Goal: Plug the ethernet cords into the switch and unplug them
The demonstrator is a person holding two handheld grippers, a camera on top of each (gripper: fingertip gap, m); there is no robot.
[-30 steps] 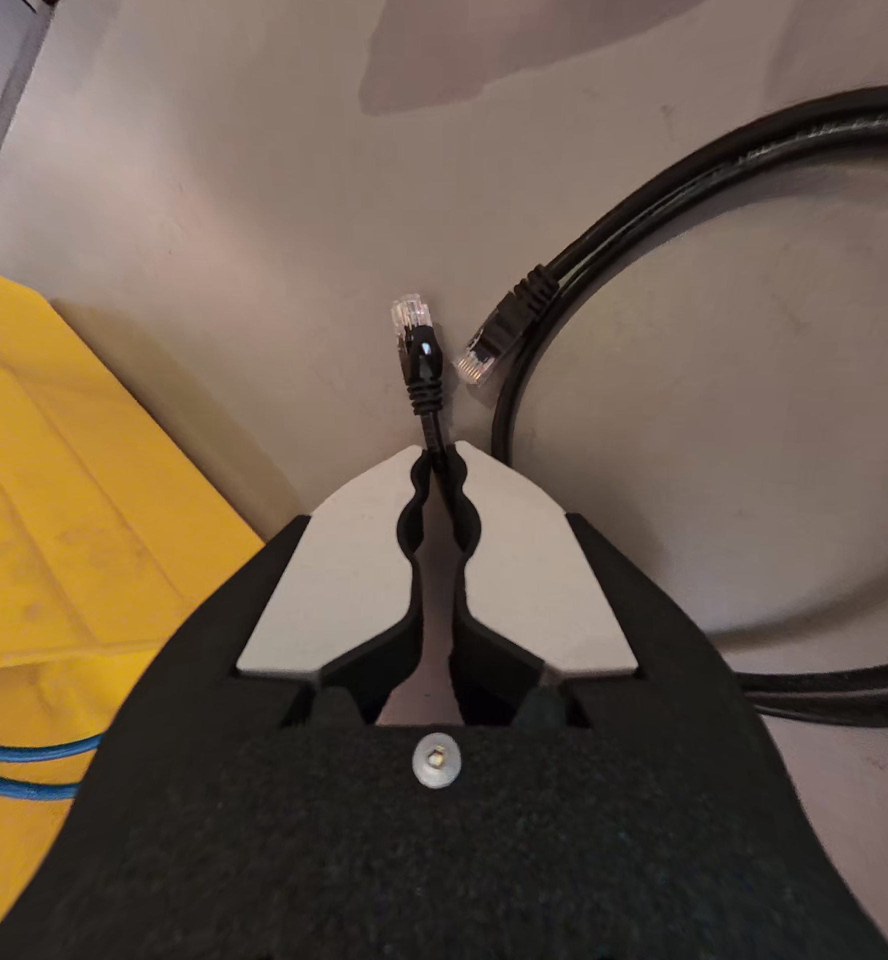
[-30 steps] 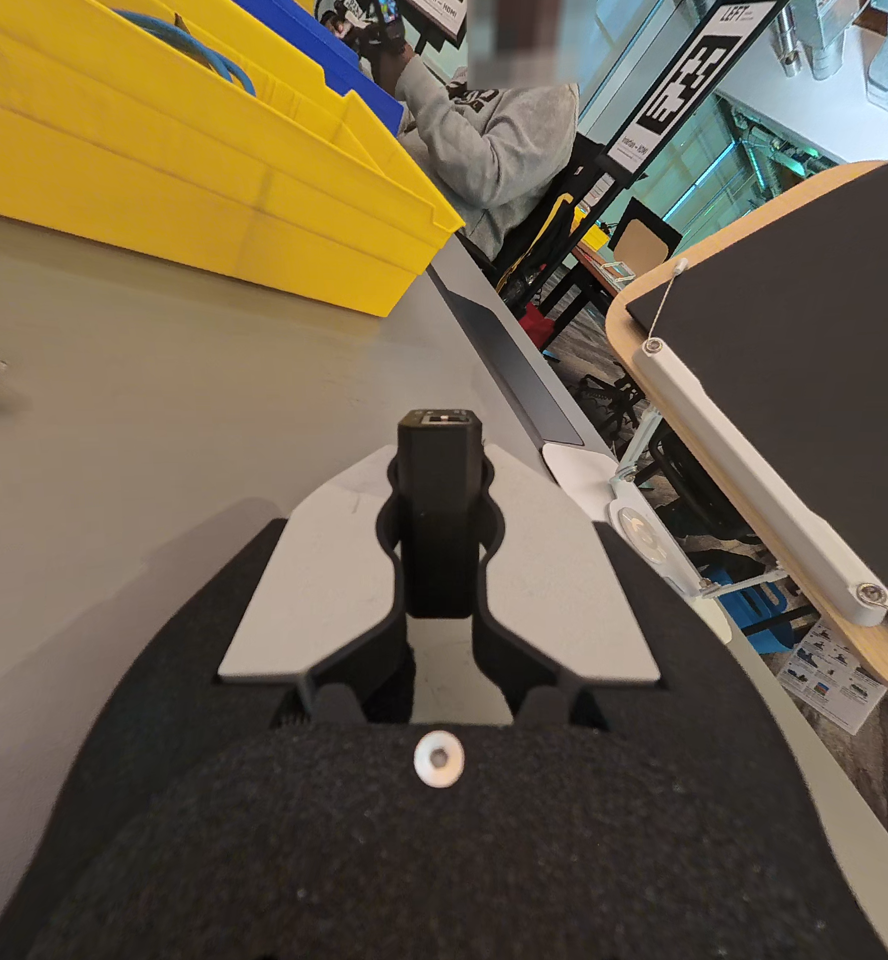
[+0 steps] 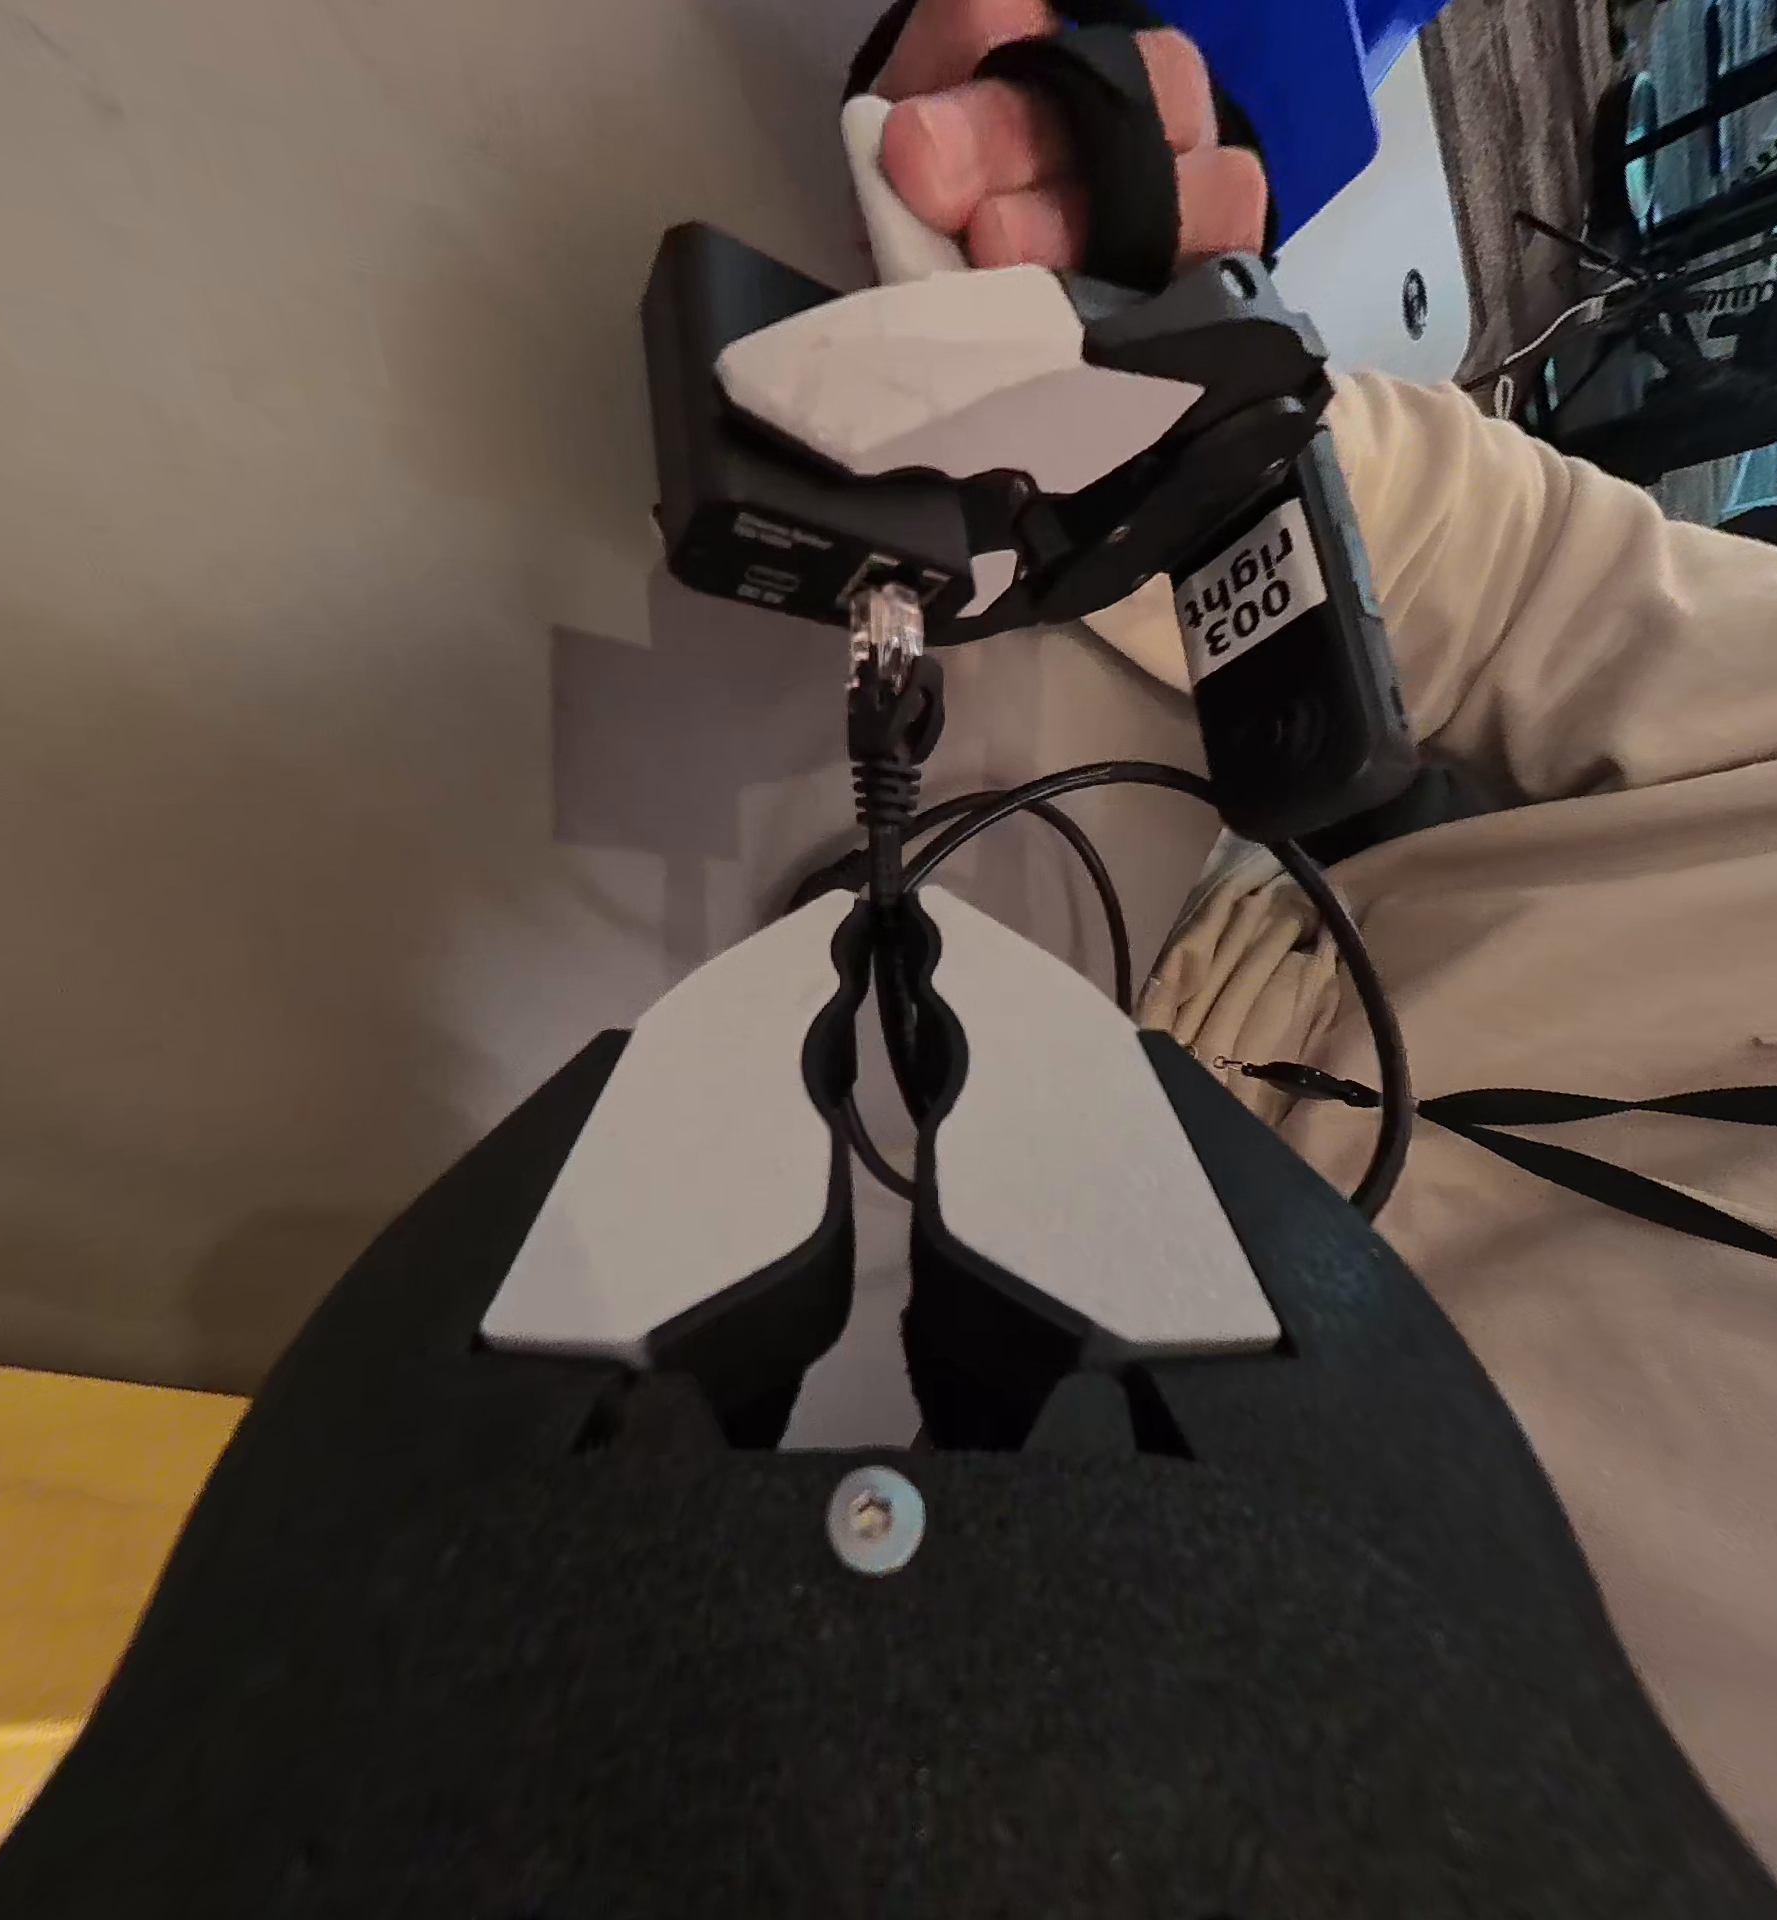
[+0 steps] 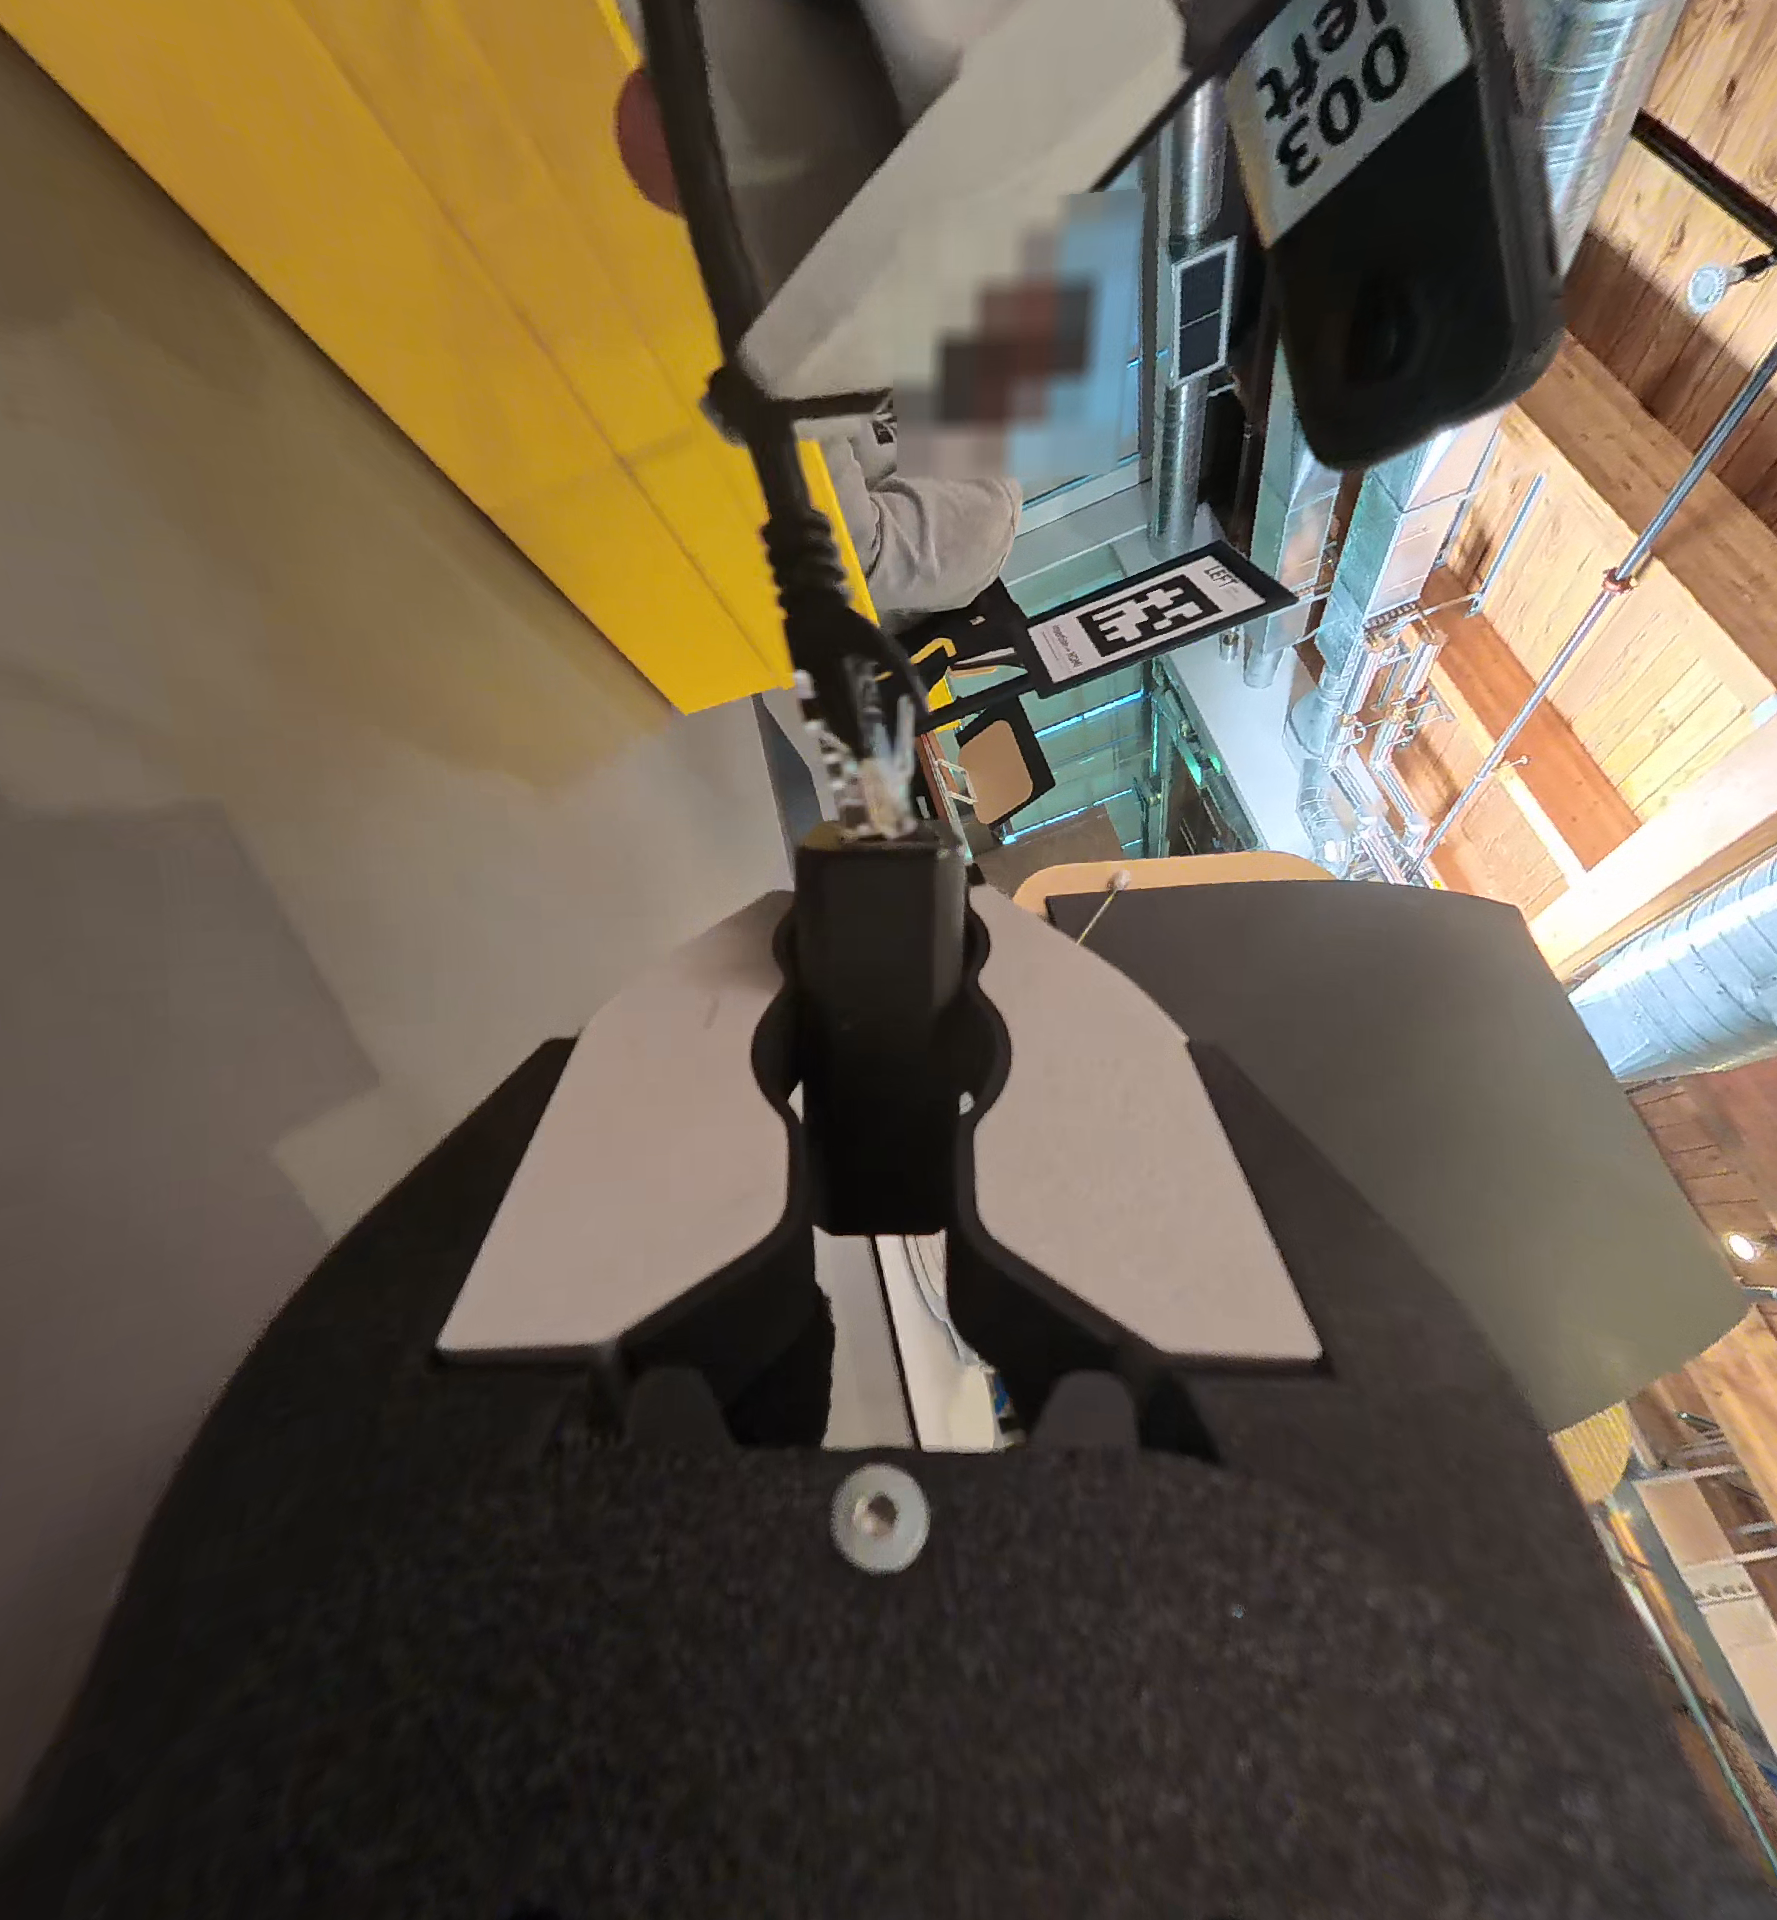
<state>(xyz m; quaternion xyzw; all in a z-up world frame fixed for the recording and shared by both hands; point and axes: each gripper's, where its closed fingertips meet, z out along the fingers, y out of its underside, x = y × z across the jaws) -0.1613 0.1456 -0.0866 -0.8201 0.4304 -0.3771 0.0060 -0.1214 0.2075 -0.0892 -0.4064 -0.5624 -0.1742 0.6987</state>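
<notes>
My left gripper is shut on a thin black ethernet cord just behind its boot. The cord's clear plug points away from me, its tip at a port on the black switch. The right gripper holds that switch in the air above the grey table. In the right wrist view my right gripper is shut on the switch. The plug comes down from above and its tip meets the switch's top port. I cannot tell whether it is fully seated.
A yellow bin stands on the grey table at the upper left. Its corner shows in the left wrist view. The cord's slack loops hang in front of a person's cream sleeve. A black board stands to the right. Across from one pair of fingers to the other is roughly 7 cm.
Both grippers have lifted off the table and turned to face each other. The plug has moved from above the table, beside a thicker cable, up to the switch's port.
</notes>
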